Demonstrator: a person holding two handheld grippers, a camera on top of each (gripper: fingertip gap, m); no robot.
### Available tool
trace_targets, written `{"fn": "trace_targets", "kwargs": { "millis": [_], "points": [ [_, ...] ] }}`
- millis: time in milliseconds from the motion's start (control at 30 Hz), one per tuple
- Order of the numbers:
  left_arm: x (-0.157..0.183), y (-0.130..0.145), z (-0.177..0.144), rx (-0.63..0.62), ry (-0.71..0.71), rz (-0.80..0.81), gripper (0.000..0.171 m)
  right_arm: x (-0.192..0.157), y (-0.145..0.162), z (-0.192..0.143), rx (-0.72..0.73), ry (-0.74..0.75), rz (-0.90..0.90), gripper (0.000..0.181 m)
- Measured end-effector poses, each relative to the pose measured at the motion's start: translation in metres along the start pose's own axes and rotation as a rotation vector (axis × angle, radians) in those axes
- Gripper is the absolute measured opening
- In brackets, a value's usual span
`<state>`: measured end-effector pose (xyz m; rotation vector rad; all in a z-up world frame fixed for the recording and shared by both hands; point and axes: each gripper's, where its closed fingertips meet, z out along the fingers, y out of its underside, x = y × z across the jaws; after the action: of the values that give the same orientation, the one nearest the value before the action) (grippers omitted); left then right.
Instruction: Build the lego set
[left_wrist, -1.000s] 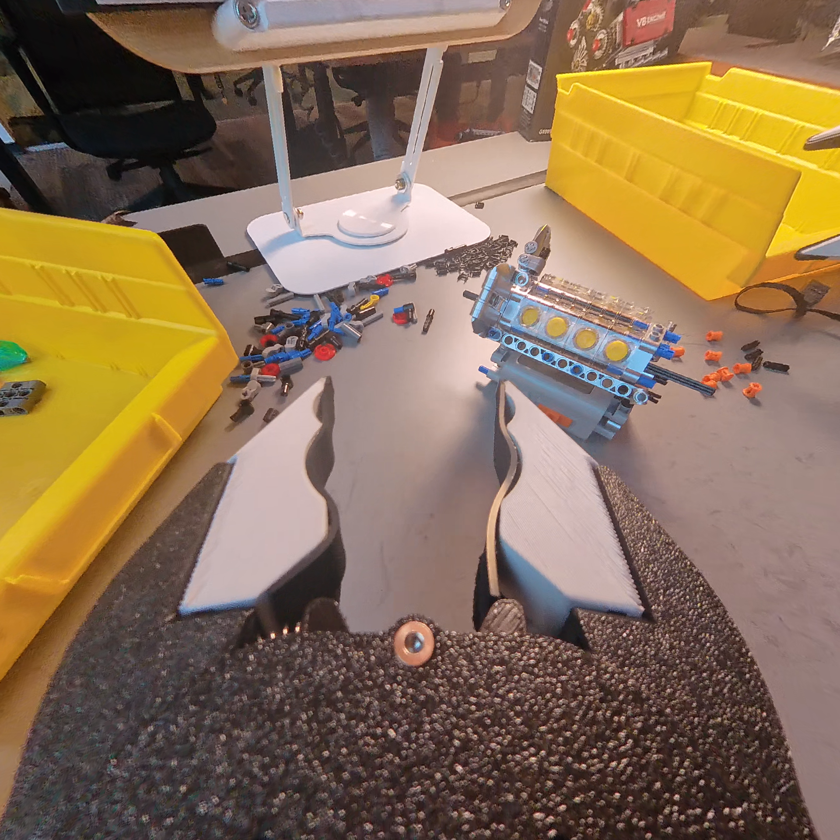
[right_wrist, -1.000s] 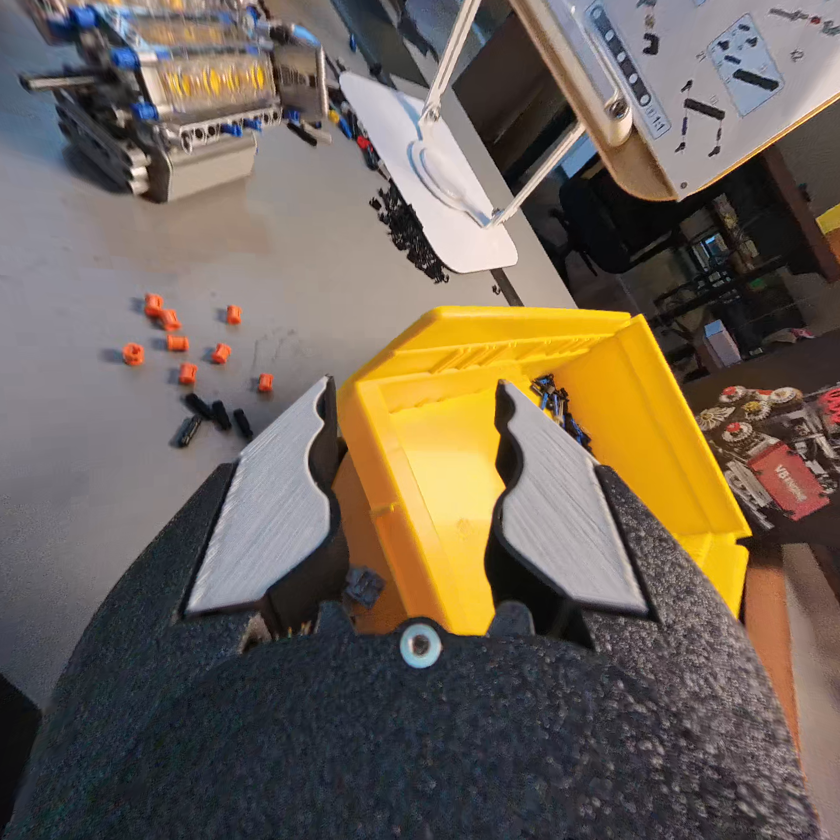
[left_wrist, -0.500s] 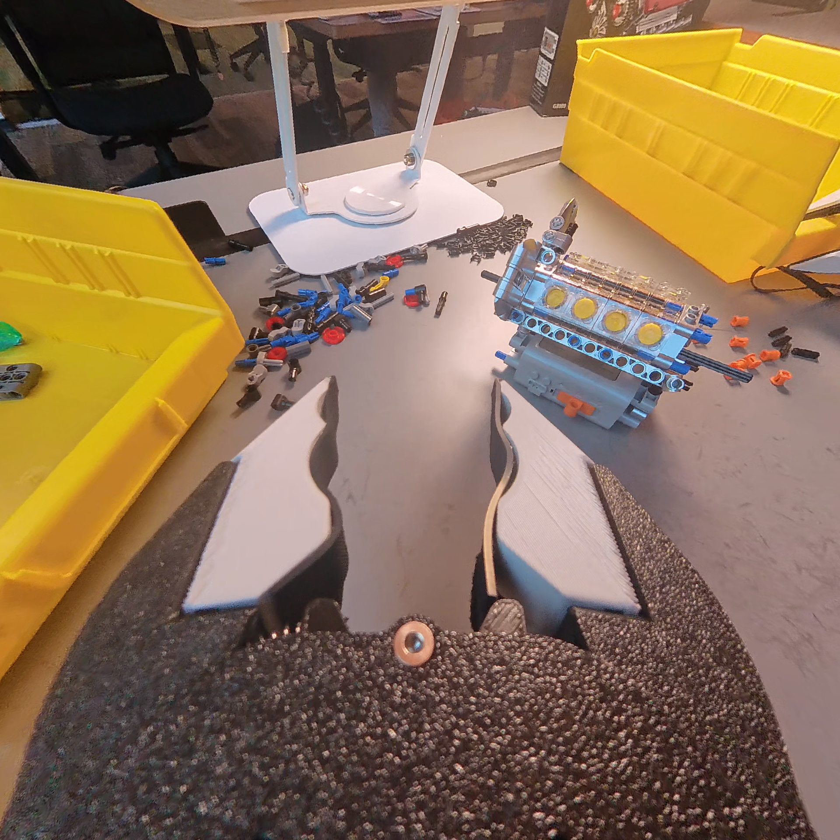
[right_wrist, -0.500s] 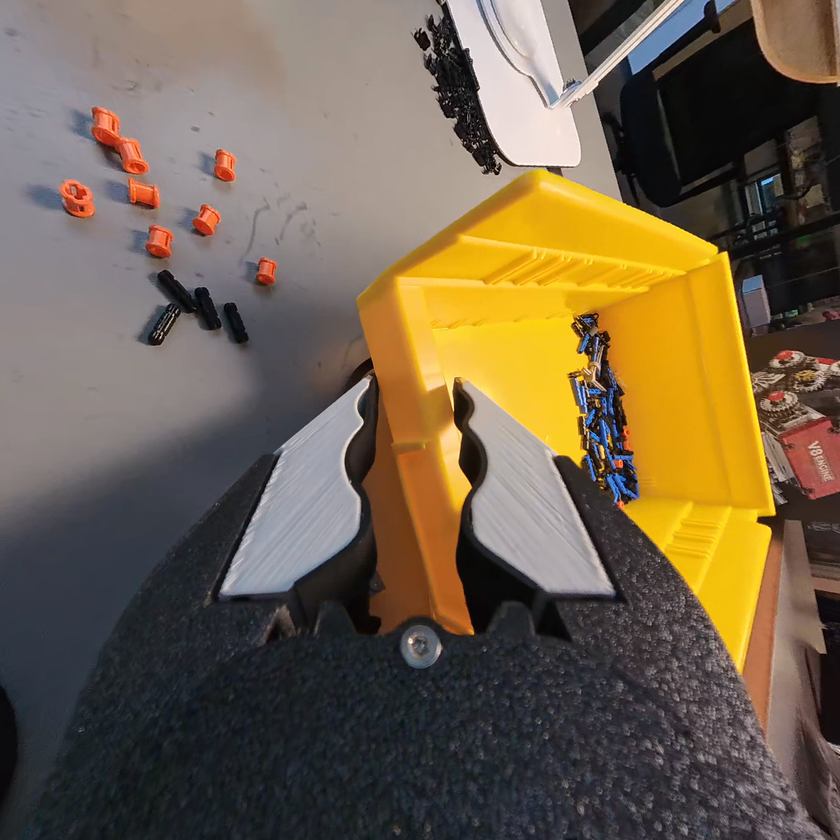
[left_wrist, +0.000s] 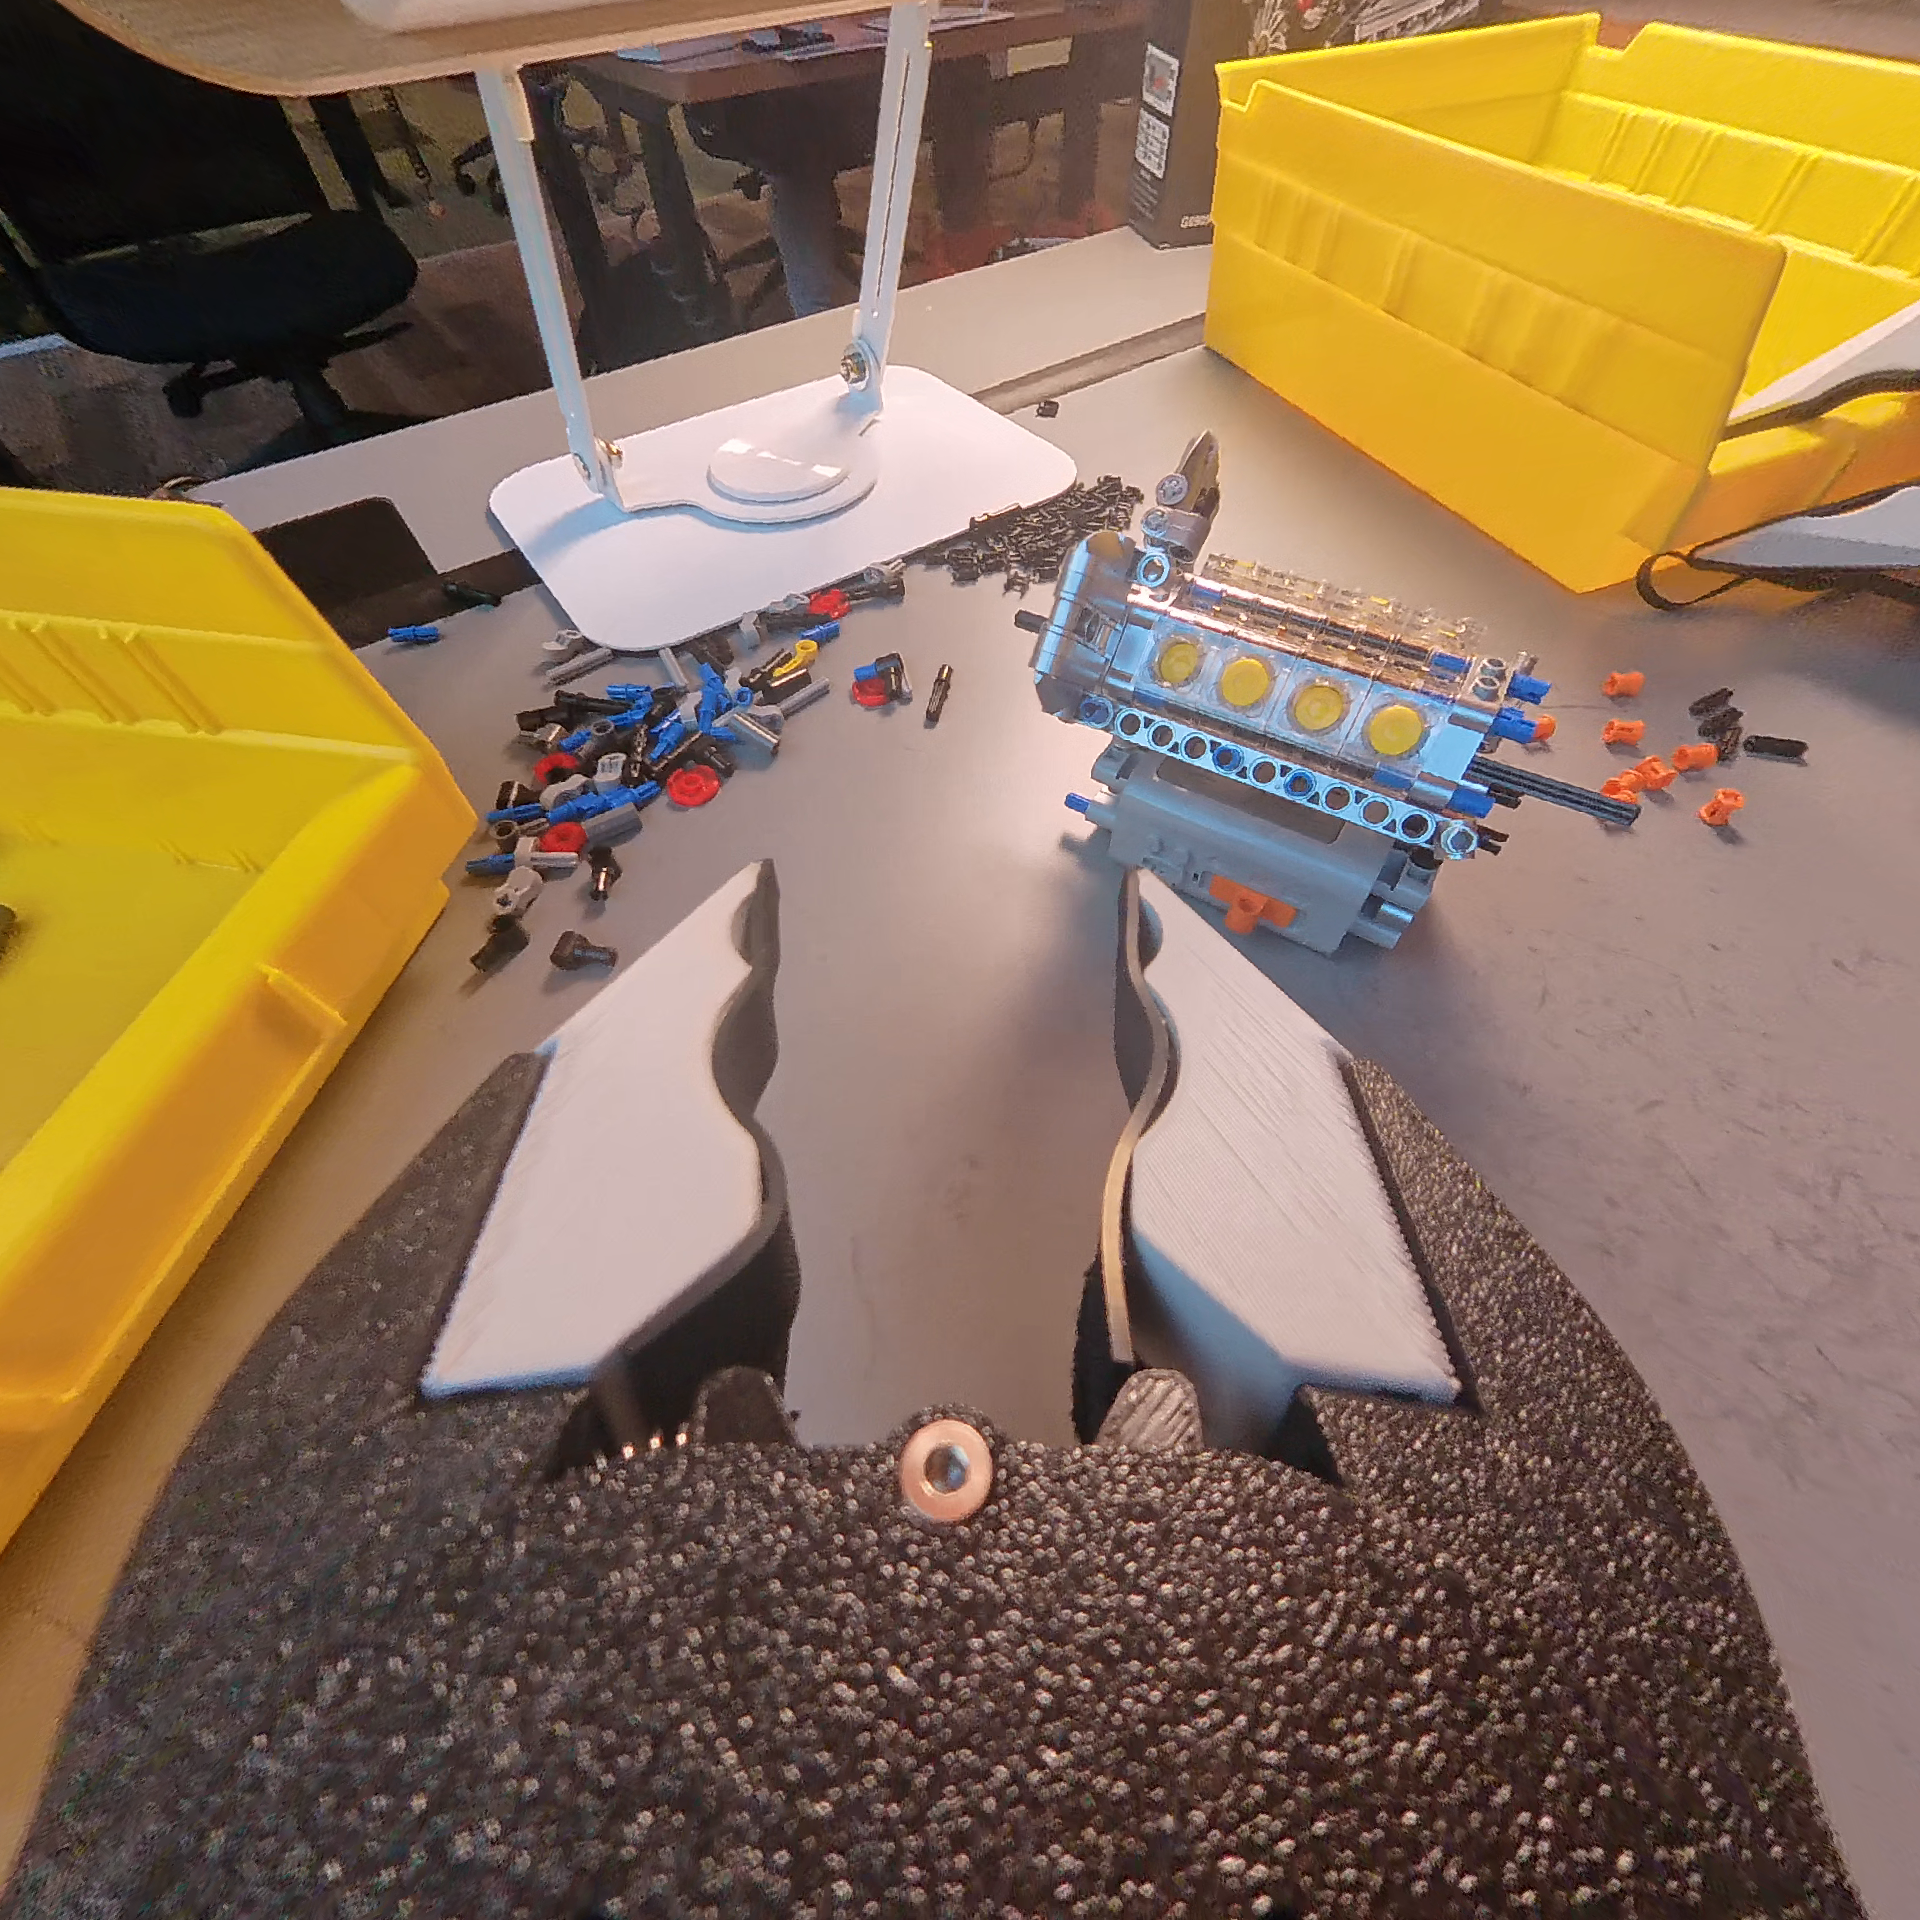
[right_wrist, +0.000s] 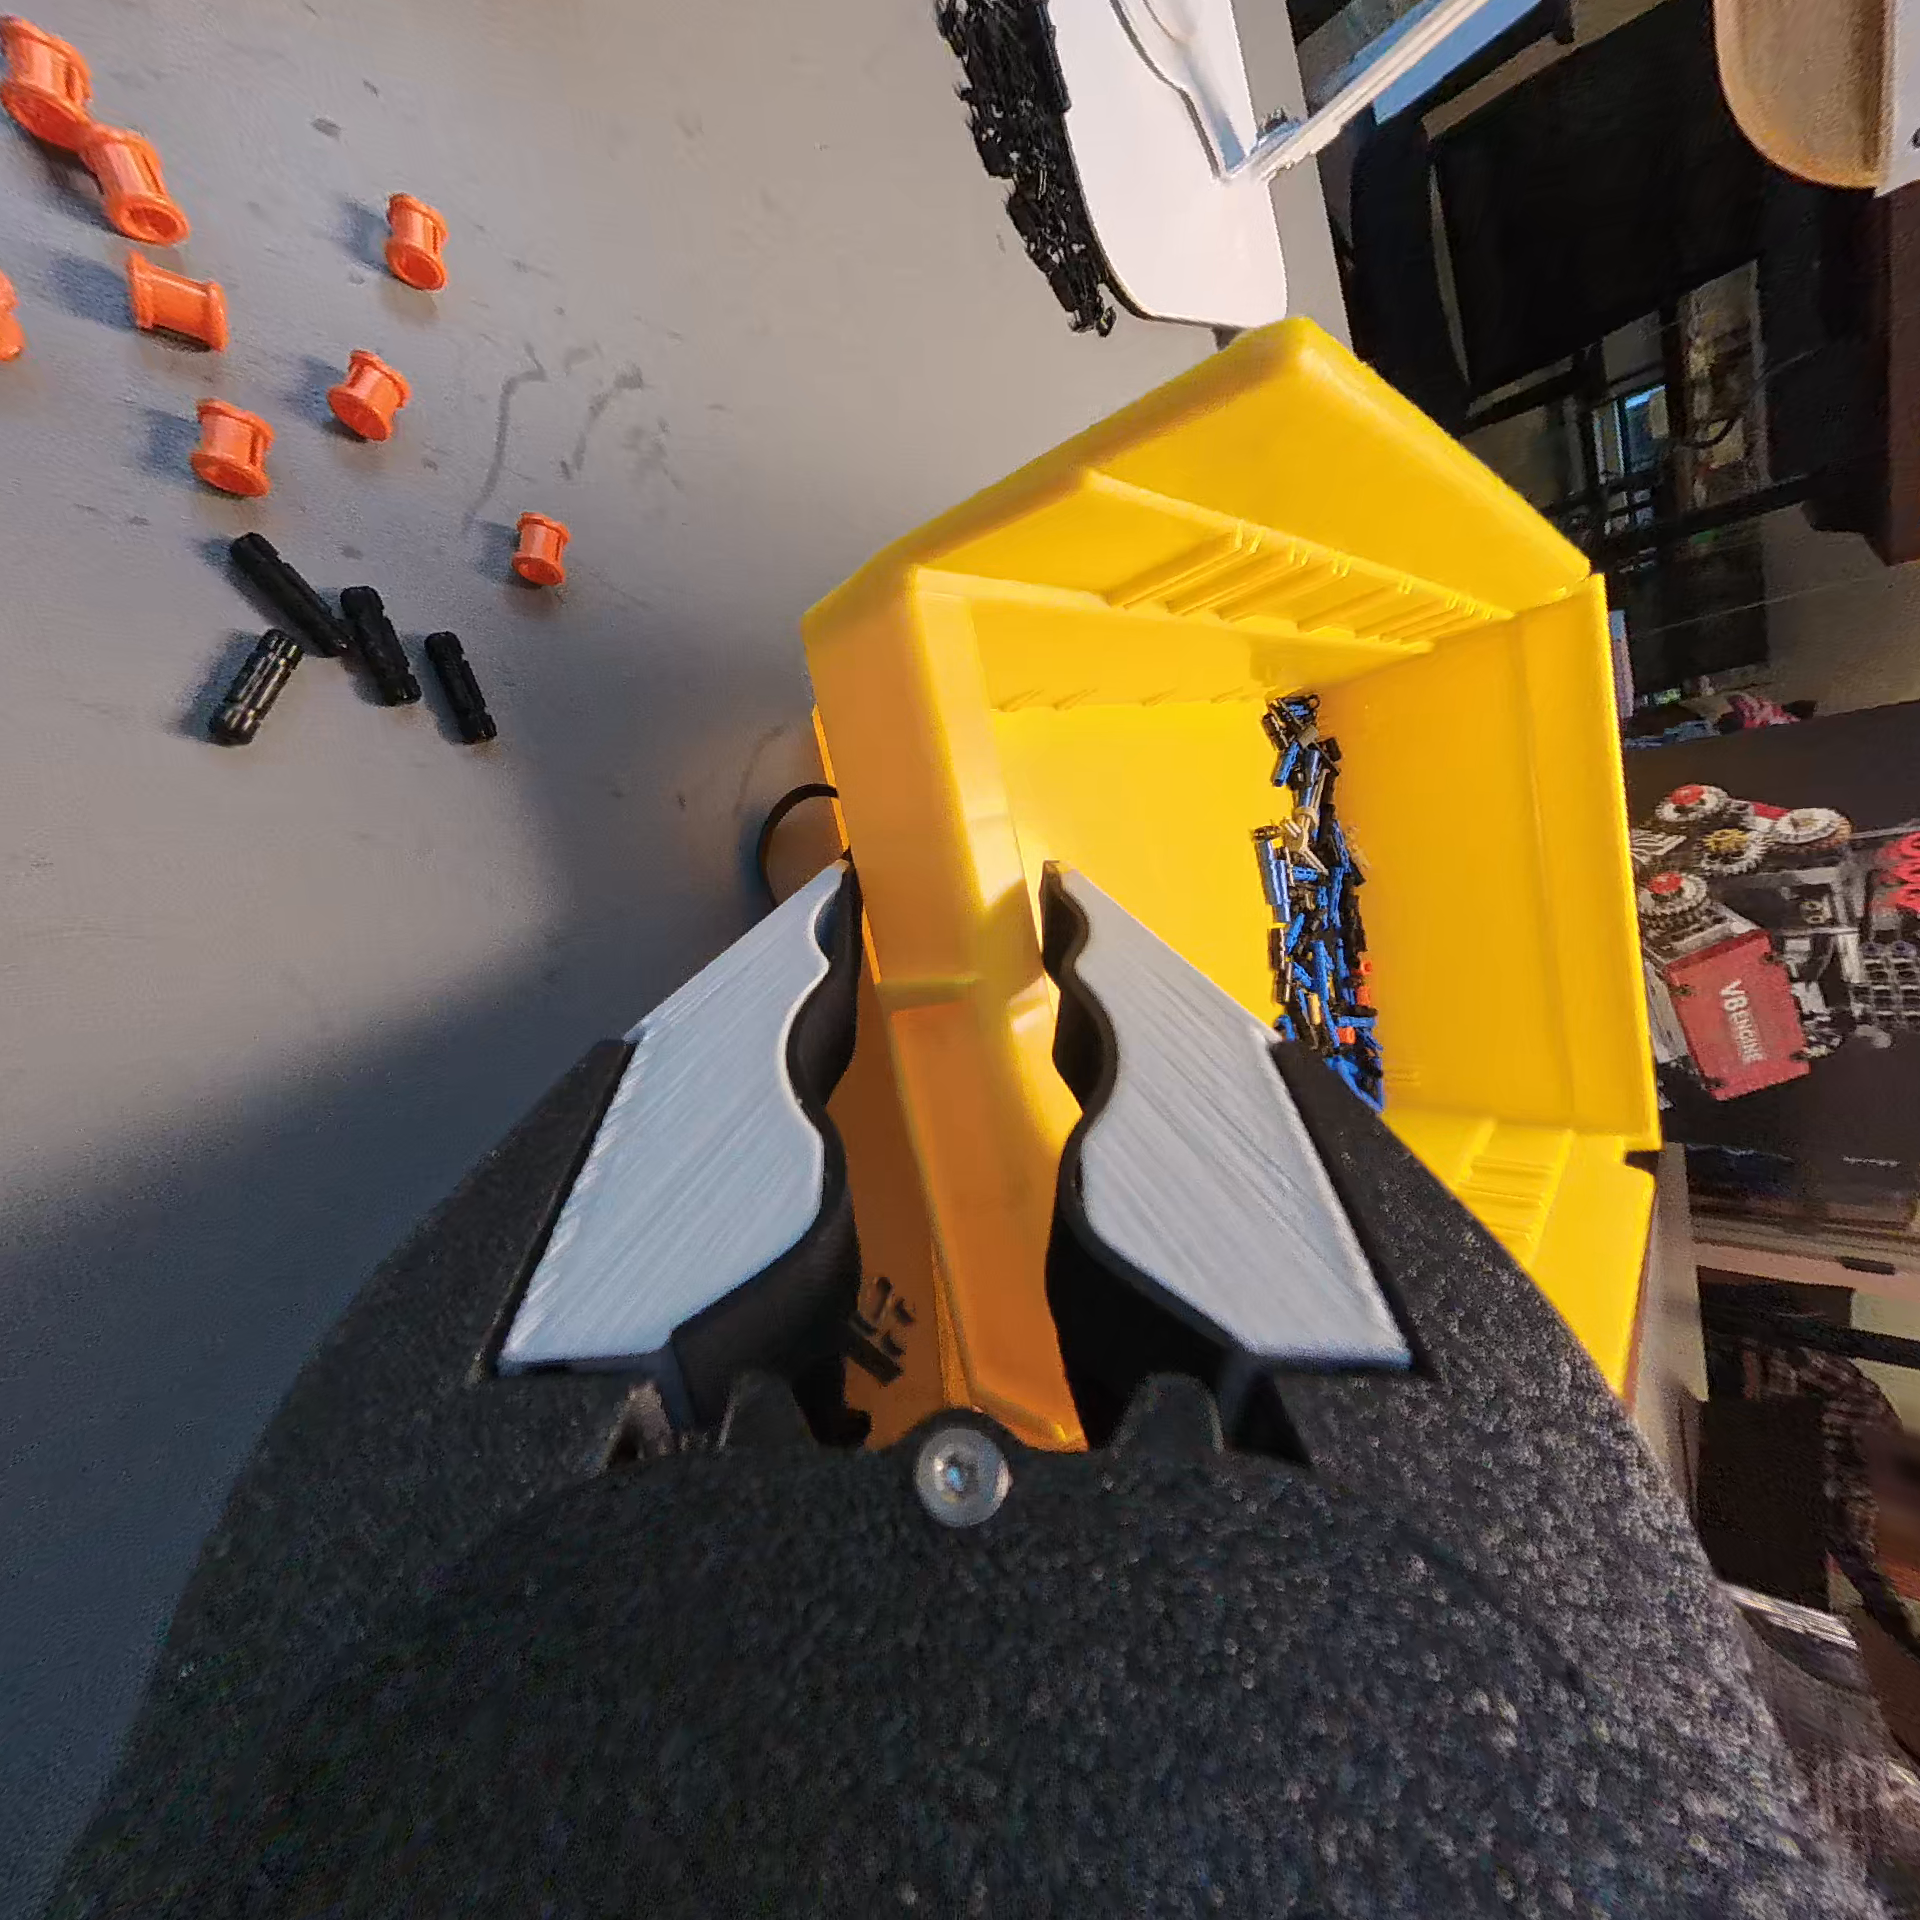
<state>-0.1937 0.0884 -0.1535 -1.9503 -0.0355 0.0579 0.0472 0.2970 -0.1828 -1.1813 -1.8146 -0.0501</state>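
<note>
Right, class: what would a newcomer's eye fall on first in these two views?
Probably the tilted yellow plastic bin whose wall is clamped between the right gripper fingers, blue and black pins heaped along its inner side. Next, the grey brick-built engine model with four yellow discs on the grey table, just ahead of the open, empty left gripper.

the left gripper (left_wrist: 945, 883) has a coarse, grainy black body, matt pale grey fingers (left_wrist: 644, 1101) with fine ridged layer lines, and a shiny metal screw (left_wrist: 943, 1473) at its base. ahead of it, the grey tabletop (left_wrist: 1558, 1091) looks matt and scuffed. the brick-built engine model (left_wrist: 1278, 748) ahead to the right is glossy plastic with clear parts. the yellow bin (right_wrist: 1226, 644) clamped between the right gripper (right_wrist: 951, 873) fingers is smooth, slightly shiny plastic; beside it lie glossy orange bushes (right_wrist: 234, 447) and matt black pins (right_wrist: 374, 644).
</note>
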Motion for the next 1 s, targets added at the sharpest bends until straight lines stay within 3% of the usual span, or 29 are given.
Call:
{"fn": "trace_targets", "kwargs": {
  "millis": [300,367,433,567,667,733,867,967,1000],
  "points": [
    [0.012,-0.002,0.0,0.011,0.023,0.035,0.061,-0.004,-0.025,-0.019,0.141,-0.094,0.115,0.03],
    [0.014,-0.003,0.0,0.013,0.027,0.036,0.061,0.013,-0.042,-0.037,0.256,-0.096,0.237,0.037],
    [0.018,-0.004,-0.001,0.019,0.037,0.028,0.06,0.056,-0.04,-0.059,0.31,0.022,0.386,0.042],
    [0.023,-0.009,-0.003,0.035,0.05,0.032,0.06,0.135,0.026,-0.093,0.175,0.291,0.692,0.049],
    [0.029,-0.012,-0.005,0.038,0.077,0.024,0.057,0.118,0.077,-0.074,-0.045,0.13,0.894,0.088],
    [0.033,-0.015,-0.008,0.048,0.091,0.023,0.055,0.095,0.099,-0.059,-0.146,0.045,0.964,0.092],
    [0.038,-0.02,-0.012,0.064,0.092,0.053,0.053,0.055,0.104,-0.05,-0.166,-0.052,1.066,0.068],
    [0.044,-0.02,-0.012,0.06,0.116,0.065,0.053,0.054,0.123,-0.053,-0.214,0.082,0.99,0.014],
    [0.049,-0.019,-0.012,0.056,0.138,0.07,0.053,0.055,0.124,-0.054,-0.199,0.092,1.011,0.013]
  ]
}}
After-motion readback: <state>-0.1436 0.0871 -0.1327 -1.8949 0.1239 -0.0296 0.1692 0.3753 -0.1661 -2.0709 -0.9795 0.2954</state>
